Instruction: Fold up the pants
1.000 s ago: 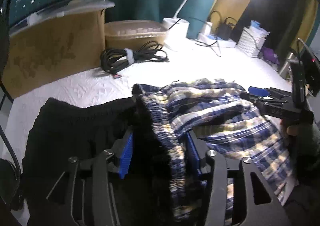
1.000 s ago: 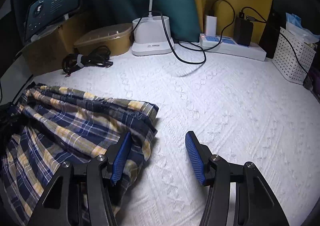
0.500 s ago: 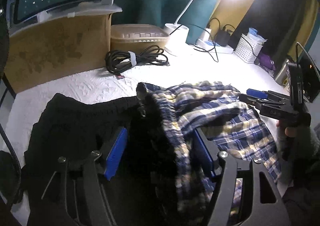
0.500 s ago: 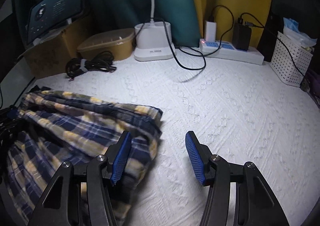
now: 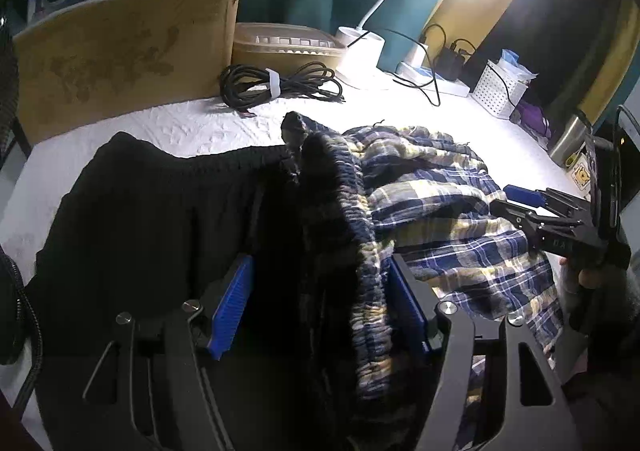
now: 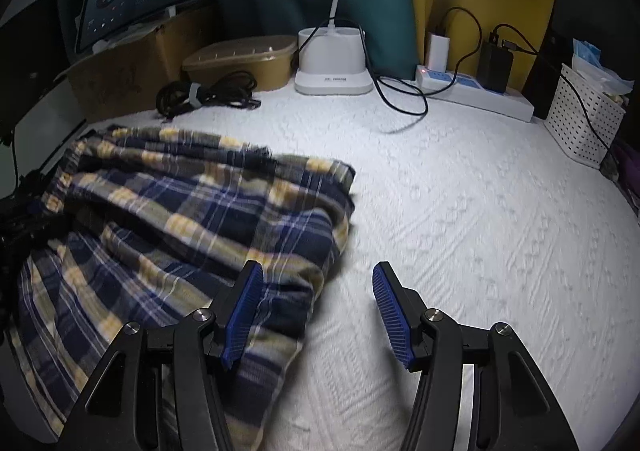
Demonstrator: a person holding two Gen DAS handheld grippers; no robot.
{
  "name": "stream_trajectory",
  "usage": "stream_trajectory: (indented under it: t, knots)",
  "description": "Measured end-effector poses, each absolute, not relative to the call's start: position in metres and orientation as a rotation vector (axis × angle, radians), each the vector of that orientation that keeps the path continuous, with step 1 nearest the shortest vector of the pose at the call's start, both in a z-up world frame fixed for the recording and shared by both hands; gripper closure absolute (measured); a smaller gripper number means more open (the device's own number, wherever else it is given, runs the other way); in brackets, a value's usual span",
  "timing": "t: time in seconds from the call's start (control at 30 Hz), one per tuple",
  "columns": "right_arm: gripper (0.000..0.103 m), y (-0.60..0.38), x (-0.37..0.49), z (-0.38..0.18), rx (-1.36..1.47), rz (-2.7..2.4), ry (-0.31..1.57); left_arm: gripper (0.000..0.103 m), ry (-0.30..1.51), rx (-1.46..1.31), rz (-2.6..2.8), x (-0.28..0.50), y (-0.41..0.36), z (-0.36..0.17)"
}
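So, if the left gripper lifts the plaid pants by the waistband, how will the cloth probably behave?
The plaid pants look thin and floppy: they lie in soft wrinkles and rolled folds, so they would probably hang and sag.

The gathered waistband between the fingers of the open left gripper looks thicker, so it likely gives the better hold.

The bumpy white cover may drag the cloth.

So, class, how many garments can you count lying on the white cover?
2: the plaid pants, bunched mid-cover with their waistband between the open left hand-held gripper fingers, and a black garment spread left of them. More could be hidden beneath.
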State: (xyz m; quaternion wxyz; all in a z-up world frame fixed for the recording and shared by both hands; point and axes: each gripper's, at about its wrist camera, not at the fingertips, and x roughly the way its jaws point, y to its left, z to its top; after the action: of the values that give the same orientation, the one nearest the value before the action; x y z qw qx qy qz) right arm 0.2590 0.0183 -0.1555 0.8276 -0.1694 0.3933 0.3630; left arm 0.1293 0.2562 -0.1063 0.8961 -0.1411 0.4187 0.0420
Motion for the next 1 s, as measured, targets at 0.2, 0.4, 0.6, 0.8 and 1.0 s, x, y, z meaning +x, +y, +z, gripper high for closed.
stream_trajectory:
  t: [0.2,0.4,0.6,0.8,1.0]
  knots:
    - [0.044,0.012,0.246,-0.161,-0.373,0.768,0.832,0.035,0.845,-0.252,0.126,0.121,0.251,-0.108]
    - [0.044,0.003,0.235,-0.164,-0.389,0.755,0.826,0.035,0.837,-0.255,0.163,0.117,0.248,-0.11]
    - [0.044,-0.011,0.221,-0.152,-0.383,0.742,0.808,0.035,0.761,-0.227,0.108,0.1,0.235,-0.083]
    - [0.044,-0.019,0.205,-0.152,-0.384,0.761,0.81,0.035,0.791,-0.214,0.067,0.097,0.217,-0.085]
    - [0.044,-0.027,0.194,-0.163,-0.39,0.758,0.831,0.035,0.843,-0.215,0.07,0.09,0.209,-0.101]
